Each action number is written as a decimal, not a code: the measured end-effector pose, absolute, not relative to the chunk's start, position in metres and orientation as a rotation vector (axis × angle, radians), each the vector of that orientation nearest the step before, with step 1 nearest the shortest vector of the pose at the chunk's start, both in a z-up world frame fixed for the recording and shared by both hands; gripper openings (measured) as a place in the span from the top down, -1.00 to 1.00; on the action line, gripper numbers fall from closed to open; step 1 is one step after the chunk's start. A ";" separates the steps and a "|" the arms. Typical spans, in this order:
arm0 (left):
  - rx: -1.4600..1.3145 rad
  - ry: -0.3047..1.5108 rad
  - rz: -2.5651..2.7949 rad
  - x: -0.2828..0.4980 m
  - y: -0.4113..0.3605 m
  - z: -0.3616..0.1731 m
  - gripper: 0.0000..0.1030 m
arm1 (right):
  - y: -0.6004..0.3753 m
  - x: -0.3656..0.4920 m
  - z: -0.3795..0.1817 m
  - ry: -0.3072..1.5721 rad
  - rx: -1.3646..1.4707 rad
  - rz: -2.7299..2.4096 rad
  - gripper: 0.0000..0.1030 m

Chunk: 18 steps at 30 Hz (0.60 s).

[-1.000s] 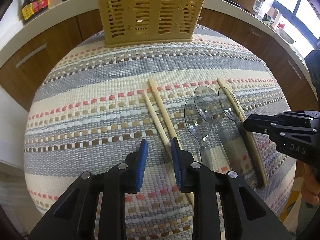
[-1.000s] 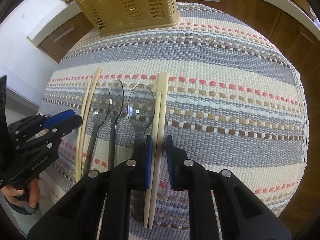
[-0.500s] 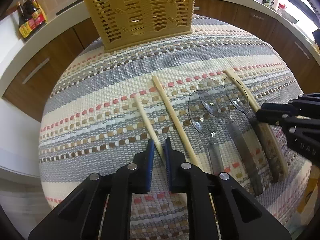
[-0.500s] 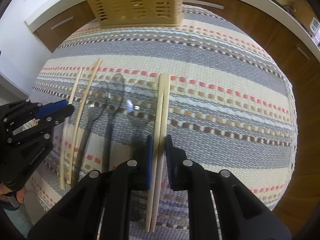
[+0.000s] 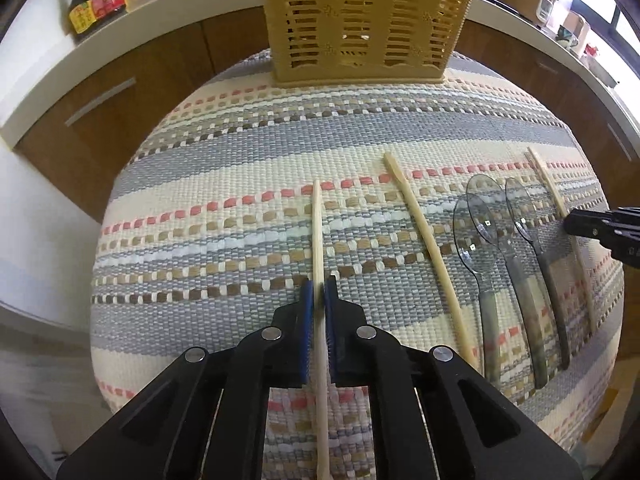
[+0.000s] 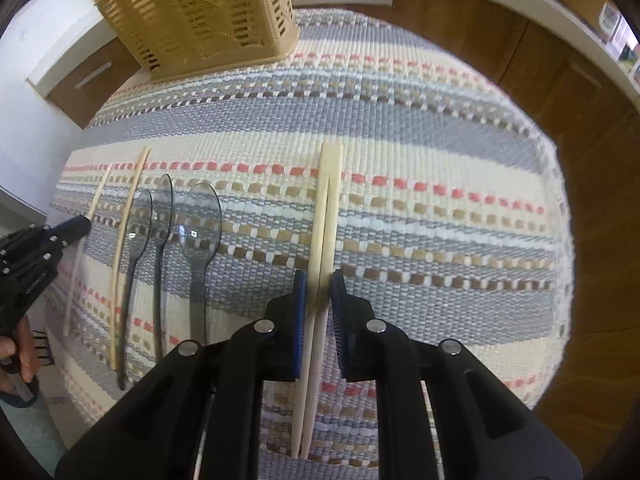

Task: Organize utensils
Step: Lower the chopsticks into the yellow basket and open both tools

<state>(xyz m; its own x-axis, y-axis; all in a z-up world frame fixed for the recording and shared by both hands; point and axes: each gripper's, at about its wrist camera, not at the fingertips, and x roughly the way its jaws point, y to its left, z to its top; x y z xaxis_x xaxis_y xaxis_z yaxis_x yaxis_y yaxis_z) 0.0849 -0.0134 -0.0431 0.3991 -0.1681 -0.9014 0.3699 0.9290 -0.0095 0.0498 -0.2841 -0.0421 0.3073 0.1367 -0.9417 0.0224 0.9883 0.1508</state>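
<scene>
Pinching slim wooden chopstick (image 5: 317, 240), left gripper (image 5: 319, 300); woven mat (image 5: 240, 168).

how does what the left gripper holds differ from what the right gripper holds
The left gripper is shut on a single chopstick; the right gripper clamps a joined pair of chopsticks. The single one looks thinner, the pair wider. Both are pale wood, pointing toward the basket.

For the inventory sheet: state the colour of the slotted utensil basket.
The basket is tan-yellow plastic, clearest in the left wrist view.
</scene>
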 end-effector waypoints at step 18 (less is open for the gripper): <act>0.432 1.215 -0.483 0.098 -0.051 -0.044 0.93 | -0.260 0.076 -0.039 1.366 0.048 0.030 0.78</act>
<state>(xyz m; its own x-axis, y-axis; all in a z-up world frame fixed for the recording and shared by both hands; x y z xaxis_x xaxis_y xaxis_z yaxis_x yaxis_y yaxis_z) 0.0980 -0.0512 -0.0441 0.2720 -0.1203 -0.9547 0.5676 0.8213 0.0582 0.0760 -0.2597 -0.0392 0.2030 0.0493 -0.9779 0.0063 0.9986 0.0516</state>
